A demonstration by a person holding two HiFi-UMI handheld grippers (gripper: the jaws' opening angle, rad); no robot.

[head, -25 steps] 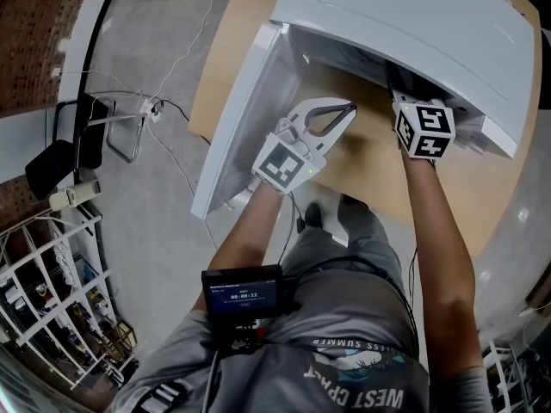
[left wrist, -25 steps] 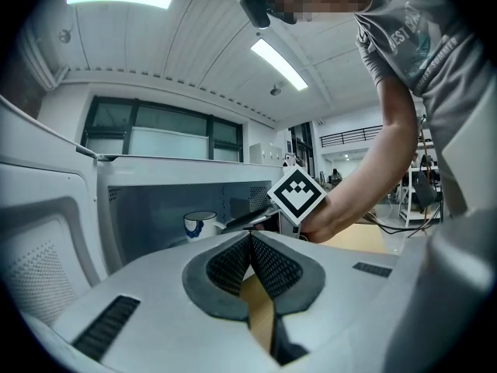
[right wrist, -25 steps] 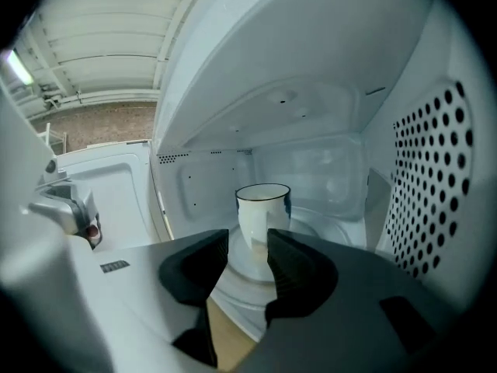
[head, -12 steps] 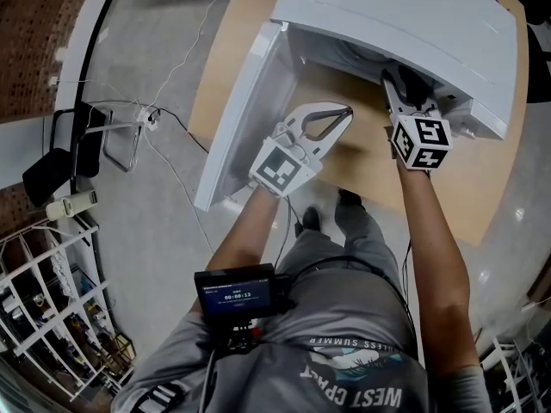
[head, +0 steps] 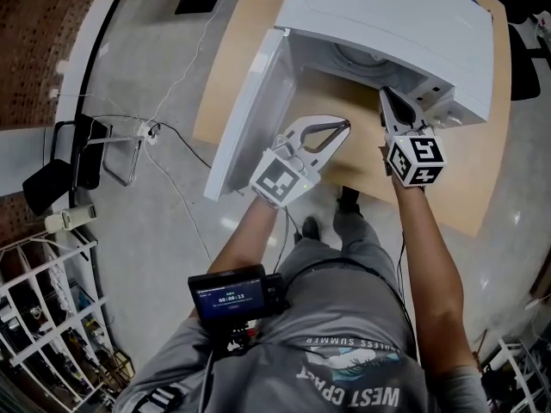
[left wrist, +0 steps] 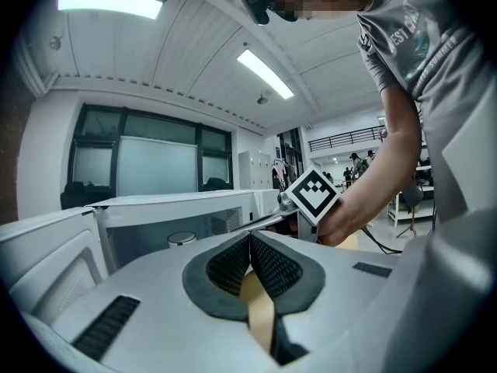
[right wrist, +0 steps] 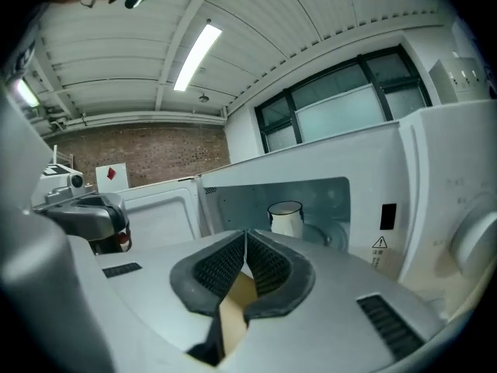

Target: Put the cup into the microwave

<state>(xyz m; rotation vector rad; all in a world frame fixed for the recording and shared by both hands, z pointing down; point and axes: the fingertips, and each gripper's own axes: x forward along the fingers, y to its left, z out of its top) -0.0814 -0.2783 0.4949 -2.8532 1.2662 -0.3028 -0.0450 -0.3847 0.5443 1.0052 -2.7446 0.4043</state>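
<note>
Sitting upright inside the microwave (head: 396,24) is the white cup (right wrist: 286,217). The door (head: 250,110) hangs wide open. The right gripper (right wrist: 245,238) has just been closing its 2 jaws, and nothing is between them. The left gripper (left wrist: 250,241) is pinched together too, holding nothing. Both are in front of the microwave.

Microwave (head: 405,24): smooth white casing, slight sheen
Table (head: 241,58): light wood, matt
Cup (right wrist: 286,217): glossy white
Left claw (left wrist: 250,236): smooth matt grey plastic; pads (left wrist: 227,269) black, cross-hatched
Floor (head: 146,24): smooth grey, polished
</note>
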